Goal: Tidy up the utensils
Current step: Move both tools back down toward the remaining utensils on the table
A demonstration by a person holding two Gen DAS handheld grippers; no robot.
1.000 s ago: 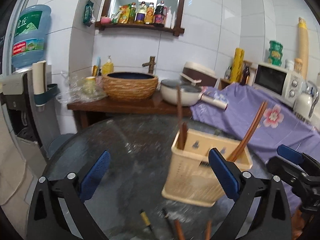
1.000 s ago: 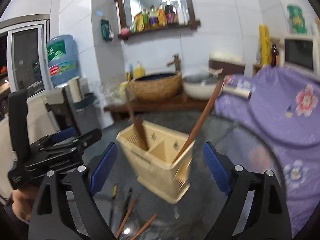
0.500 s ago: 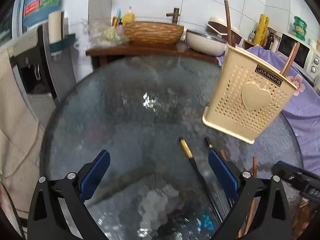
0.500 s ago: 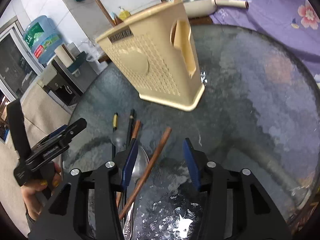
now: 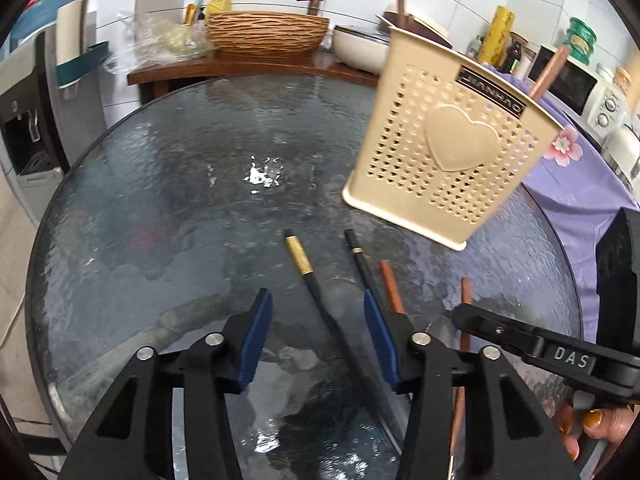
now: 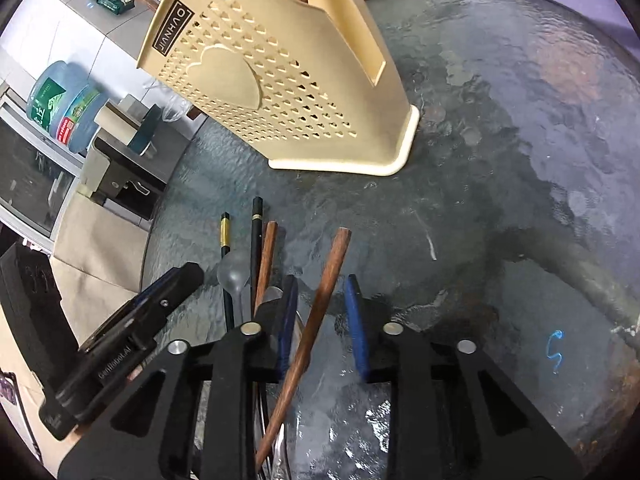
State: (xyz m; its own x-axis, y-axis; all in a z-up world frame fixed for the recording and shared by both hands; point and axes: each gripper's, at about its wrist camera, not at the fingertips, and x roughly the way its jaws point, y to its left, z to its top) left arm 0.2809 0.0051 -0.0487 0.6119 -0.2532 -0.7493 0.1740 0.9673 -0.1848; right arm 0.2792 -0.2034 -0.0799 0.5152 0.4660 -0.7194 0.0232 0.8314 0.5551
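A beige perforated utensil holder (image 5: 448,160) (image 6: 280,80) stands on the round glass table (image 5: 160,200), with brown sticks inside it. In front of it lie loose chopsticks and a clear spoon (image 6: 234,276). My left gripper (image 5: 316,300) hangs low over the table, its jaws closing around a black chopstick with a gold band (image 5: 298,256); the pads stand clear of it. My right gripper (image 6: 320,284) straddles a brown wooden chopstick (image 6: 332,264), also closing, with a gap left on both sides. A second black chopstick (image 5: 360,256) and another brown one (image 5: 392,286) lie between them.
A wooden side table (image 5: 240,66) behind the glass table carries a woven basket (image 5: 266,32) and a white pan (image 5: 360,48). A microwave (image 5: 576,84) sits on a purple flowered cloth (image 5: 580,176) at the right. A water dispenser (image 6: 60,104) stands at the left.
Both grippers have sunk toward the table and tipped downward over the loose chopsticks. Their jaws have narrowed, each now around one chopstick.
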